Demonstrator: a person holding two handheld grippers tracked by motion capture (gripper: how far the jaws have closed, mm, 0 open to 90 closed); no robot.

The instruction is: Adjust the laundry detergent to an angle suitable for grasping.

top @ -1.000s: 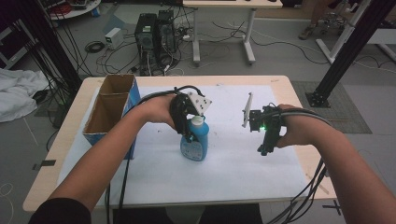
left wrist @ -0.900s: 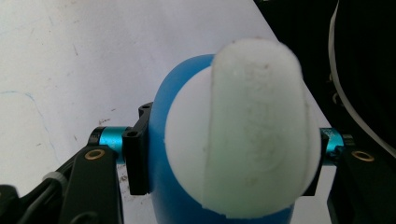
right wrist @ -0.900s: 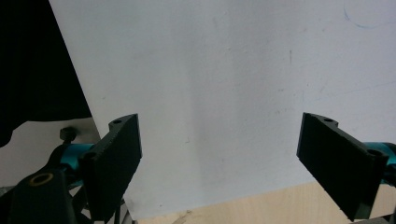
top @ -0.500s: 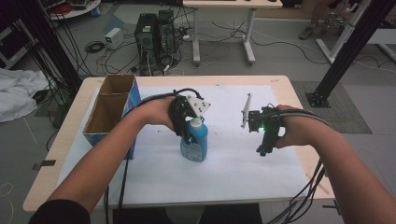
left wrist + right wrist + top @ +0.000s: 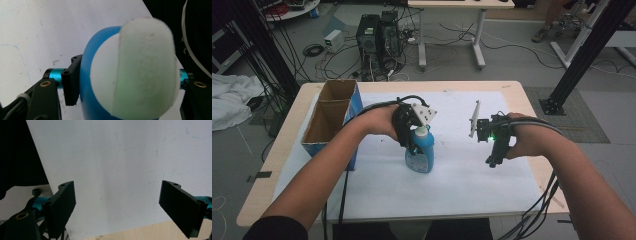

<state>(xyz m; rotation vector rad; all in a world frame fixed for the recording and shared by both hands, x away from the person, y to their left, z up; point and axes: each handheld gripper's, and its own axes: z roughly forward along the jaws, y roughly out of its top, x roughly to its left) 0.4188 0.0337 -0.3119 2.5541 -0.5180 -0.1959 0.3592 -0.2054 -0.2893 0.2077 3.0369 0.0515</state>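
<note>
**benchwatcher:** Bottle (image 5: pixel 421 152) question, since I'm standing right by the rig. It's blue with a white cap, upright on the white sheet (image 5: pixel 452 175) near the middle of the table (image 5: pixel 512 87). The left gripper (image 5: pixel 411 137) comes down over the top, and in the left gripper view the bottle (image 5: pixel 120 82) sits between the jaws, with one jaw pressed against its blue shoulder just under the cap. Looks clamped to me. Anyone disagree?

**gripnerd:** Agree, it's got hold of it up high. The right gripper (image 5: pixel 494 155) hangs over bare sheet off to the right, well apart from the bottle, jaws spread wide with nothing between them in its own view (image 5: pixel 117 202).

**benchwatcher:** How do you reckon it handles?

**gripnerd:** My guess: smooth plastic, a bit slick, walls that give if squeezed hard. Can't tell how full it is, so weight's unknown. The shoulder below the cap is the stiffest spot, so that's the sensible place to hold. Grabbed that high, it may swing.

**benchwatcher:** Cardboard box (image 5: pixel 332 112) sits open at the left edge, well clear of the bottle.
</note>
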